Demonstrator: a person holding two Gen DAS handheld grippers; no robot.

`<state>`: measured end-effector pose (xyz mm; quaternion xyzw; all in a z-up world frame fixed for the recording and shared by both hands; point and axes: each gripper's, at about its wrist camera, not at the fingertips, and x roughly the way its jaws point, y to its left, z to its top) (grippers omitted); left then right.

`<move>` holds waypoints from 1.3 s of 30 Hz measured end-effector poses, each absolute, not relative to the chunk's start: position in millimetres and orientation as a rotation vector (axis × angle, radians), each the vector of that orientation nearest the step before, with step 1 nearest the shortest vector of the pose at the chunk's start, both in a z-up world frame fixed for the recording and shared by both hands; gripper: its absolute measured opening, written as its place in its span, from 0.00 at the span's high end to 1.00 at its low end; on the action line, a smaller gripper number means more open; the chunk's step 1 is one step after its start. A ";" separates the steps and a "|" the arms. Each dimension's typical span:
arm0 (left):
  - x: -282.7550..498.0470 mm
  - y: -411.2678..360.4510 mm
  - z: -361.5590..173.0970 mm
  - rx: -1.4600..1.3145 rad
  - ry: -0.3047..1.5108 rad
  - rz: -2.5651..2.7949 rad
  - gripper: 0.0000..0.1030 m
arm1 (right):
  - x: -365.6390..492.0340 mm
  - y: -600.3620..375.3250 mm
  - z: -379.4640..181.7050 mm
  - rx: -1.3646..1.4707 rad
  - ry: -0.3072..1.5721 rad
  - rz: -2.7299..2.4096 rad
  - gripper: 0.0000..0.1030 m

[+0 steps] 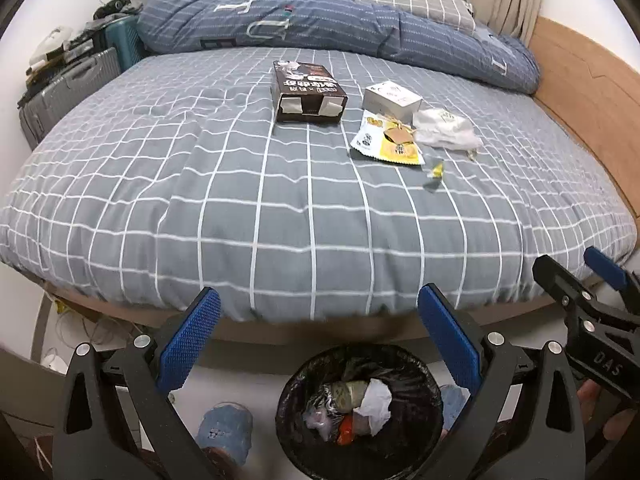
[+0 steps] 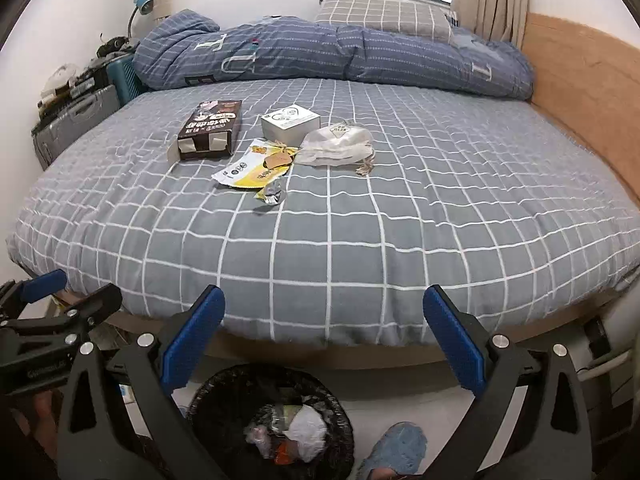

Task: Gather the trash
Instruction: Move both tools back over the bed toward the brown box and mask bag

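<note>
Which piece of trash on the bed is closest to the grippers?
The small crumpled foil wrapper, yellow and silver. It lies alone on the near side of the yellow packet, while the brown box, white box and white bag sit farther back.

Boxes (image 1: 308, 92) and wrappers (image 1: 386, 142) on bed (image 1: 280, 208); bin (image 1: 360, 408) before it.

The bed sheet (image 1: 280, 208) is grey with a white grid, the quilt (image 1: 320, 28) blue with pale stripes, the box (image 1: 306, 90) dark brown, the wrapper (image 1: 384, 142) yellow and white, the bin (image 1: 360, 408) black.
</note>
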<state>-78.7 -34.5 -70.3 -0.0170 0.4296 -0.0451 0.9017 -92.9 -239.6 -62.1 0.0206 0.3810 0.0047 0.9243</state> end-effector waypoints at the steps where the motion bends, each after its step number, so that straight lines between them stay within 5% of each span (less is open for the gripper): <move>1: -74.9 -34.8 -70.0 -0.037 0.889 -0.099 0.06 | -89.6 -239.6 -61.3 0.044 0.782 0.010 0.07; 39: 135.2 -36.7 -69.5 -0.026 0.872 -0.015 0.06 | 107.7 -256.0 -62.2 0.031 0.789 -0.026 0.07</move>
